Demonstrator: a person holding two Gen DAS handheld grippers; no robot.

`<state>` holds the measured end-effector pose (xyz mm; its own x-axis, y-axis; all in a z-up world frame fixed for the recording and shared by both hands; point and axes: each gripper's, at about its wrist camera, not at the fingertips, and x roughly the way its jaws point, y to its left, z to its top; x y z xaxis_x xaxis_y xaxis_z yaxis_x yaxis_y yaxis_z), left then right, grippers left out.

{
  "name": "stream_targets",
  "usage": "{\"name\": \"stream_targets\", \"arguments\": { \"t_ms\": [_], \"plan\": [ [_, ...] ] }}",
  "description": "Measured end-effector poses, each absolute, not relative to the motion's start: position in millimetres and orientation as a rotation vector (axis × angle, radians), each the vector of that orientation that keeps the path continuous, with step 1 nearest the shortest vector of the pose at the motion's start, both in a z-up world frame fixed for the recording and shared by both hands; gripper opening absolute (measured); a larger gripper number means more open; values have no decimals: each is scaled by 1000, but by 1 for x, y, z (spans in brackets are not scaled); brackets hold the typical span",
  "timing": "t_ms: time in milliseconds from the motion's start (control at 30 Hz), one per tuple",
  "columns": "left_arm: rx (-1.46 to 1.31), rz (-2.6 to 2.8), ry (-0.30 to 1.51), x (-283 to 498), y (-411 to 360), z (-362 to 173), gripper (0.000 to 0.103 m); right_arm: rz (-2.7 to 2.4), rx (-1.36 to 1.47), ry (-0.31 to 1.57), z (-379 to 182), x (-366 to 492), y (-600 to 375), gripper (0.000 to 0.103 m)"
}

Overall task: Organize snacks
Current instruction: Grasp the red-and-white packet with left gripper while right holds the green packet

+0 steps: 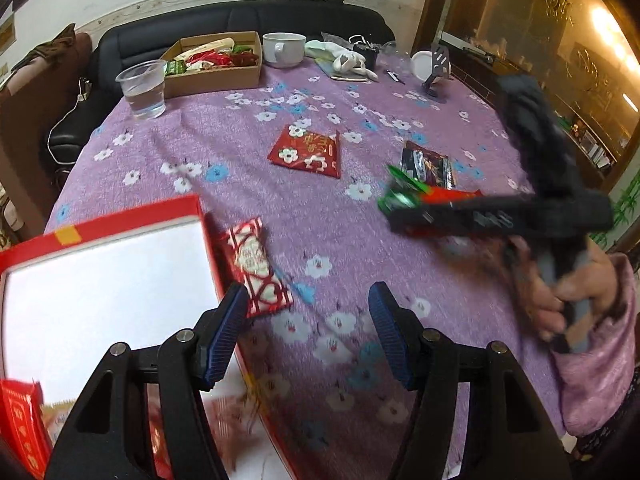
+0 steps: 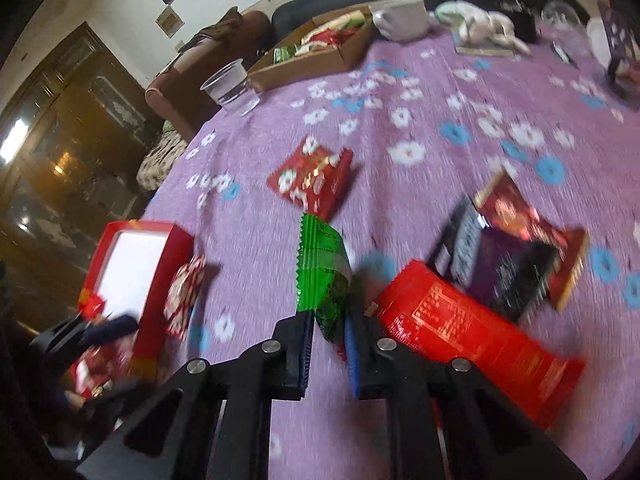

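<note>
1. The red box (image 1: 120, 216), white inside, sits at the near left of the purple cloth (image 1: 320, 240)
2. The left gripper (image 1: 308, 320) hangs half open and empty beside a red-and-white packet (image 1: 256, 268)
3. The right gripper (image 2: 327, 344) pinches the green snack packet (image 2: 322, 272) above the cloth, near a long red packet (image 2: 472, 336)
</note>
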<state>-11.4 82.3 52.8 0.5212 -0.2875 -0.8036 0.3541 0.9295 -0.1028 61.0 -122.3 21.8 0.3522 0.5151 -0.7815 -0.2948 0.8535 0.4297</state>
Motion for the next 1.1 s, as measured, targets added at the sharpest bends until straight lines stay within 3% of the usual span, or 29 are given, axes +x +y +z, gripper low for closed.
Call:
{"name": "stream_targets", "arguments": {
  "t_ms": [433,533,767,1100],
  "plan": [
    [182,-362,1007,20,59,33,60,690,241,1152,17,13,-146,18],
    [104,-455,1074,20,50,23,60,690,250,1160,17,14,-147,18],
    [163,-371,951,-3,54,49,56,689,272,1176,15,17,-147,19],
    [193,-230,1027,15,62,31,55,692,292,1176,14,17,-150,21]
  ]
}}
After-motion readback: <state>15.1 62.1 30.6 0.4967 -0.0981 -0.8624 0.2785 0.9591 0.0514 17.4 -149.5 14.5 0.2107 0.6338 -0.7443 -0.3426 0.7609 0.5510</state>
